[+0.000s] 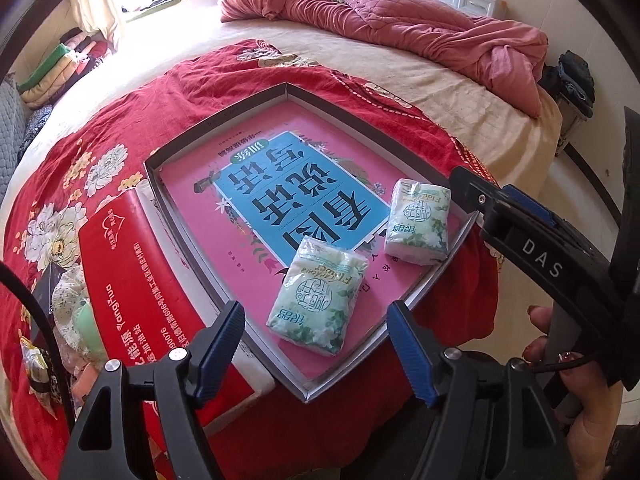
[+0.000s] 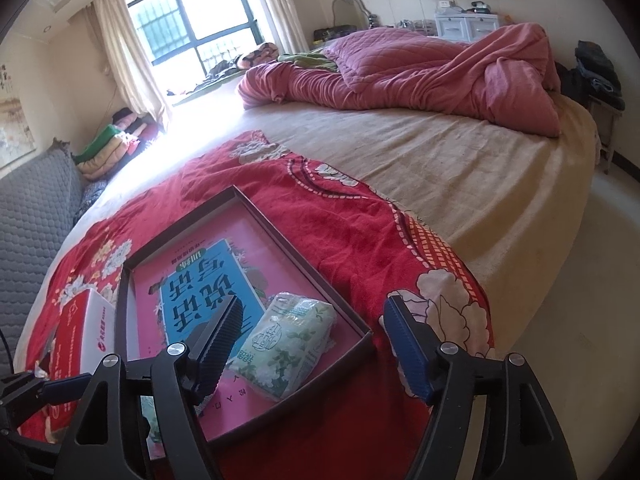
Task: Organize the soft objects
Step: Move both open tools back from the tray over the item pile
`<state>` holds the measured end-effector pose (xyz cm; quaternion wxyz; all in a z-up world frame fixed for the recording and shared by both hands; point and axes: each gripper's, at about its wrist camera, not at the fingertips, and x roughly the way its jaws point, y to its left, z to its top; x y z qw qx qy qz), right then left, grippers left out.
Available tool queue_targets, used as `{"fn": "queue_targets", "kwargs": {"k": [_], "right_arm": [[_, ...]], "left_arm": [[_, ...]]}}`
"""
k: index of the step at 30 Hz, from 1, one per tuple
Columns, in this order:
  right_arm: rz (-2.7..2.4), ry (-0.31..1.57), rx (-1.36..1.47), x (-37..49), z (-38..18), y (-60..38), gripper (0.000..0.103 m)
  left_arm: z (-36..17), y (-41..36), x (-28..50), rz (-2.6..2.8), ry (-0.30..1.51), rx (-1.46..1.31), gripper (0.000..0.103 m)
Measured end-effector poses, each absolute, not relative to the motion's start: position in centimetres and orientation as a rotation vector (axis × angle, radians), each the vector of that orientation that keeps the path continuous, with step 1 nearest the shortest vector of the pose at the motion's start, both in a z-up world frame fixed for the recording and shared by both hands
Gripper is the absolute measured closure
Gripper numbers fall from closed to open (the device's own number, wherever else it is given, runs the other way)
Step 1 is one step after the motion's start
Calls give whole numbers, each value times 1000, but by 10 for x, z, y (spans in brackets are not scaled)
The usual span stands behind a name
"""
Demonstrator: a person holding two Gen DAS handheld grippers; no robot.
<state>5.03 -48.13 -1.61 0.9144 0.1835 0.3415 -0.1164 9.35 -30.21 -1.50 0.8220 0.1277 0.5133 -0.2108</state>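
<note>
The two tissue packs (image 1: 319, 307) (image 1: 418, 222) are pale green and white with a leaf and flower print, lying in a tray (image 1: 192, 142) with dark grey-brown walls whose floor is covered by a pink book (image 1: 280, 200) with a bright blue panel and dark lettering. Under the tray lies a red blanket (image 1: 120, 120) patterned with white and yellow flowers, beside it a red and white box (image 1: 152, 280), and further back a beige bed sheet (image 2: 440, 168) with a dusty-pink quilt (image 2: 420, 68). Each hand-held gripper (image 1: 316, 344) (image 2: 312, 344) is black with blue ribbed pads
</note>
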Motion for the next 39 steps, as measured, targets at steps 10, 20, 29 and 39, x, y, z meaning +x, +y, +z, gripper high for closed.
{"fn": "queue_targets", "kwargs": {"k": [10,20,29,39], "right_arm": [[-222,703,368,46,-8,-467,28],[-218,683,340,39,9,-449,28],[-142,600,320,30,44,-417,26],[-44,563,235,22,77,-368,26]], "left_arm": [[1,-271,85,-410,1040,223,29],[9,-238,74,-390,1016,172,29],[11,-196,65,-332,995,131,29],[14,-142,56,-250,987,87,29]]}}
